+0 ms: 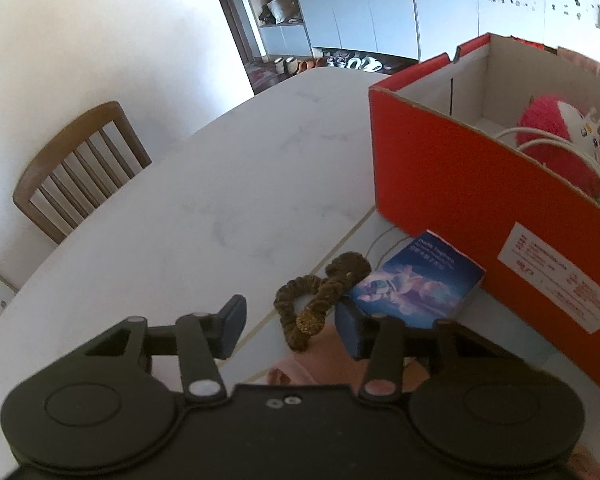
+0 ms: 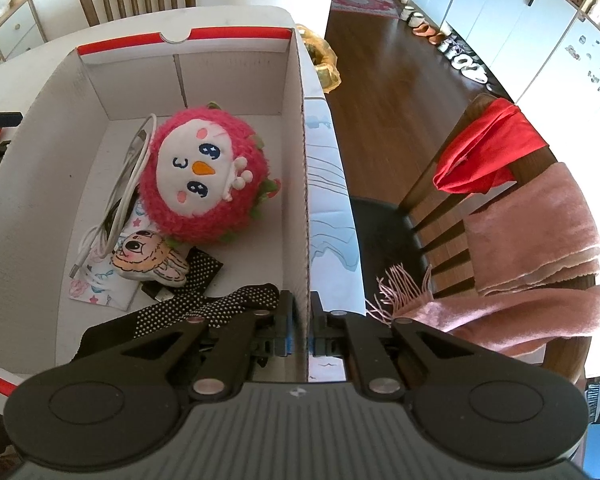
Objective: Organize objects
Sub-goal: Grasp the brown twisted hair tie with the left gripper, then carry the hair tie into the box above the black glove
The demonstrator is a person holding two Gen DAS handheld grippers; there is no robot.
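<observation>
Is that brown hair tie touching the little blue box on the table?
Touching. The left wrist view shows the brown hair tie lying with its upper loop against the blue box, no table showing between them.

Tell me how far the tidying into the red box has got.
Done: the pink plush, white cable and dotted black fabric lie in the red box. In hand: the right tongs are shut on the box's wall; the left tongs stand open around the brown scrunchie. Left: the scrunchie and the blue booklet on the table.
</observation>
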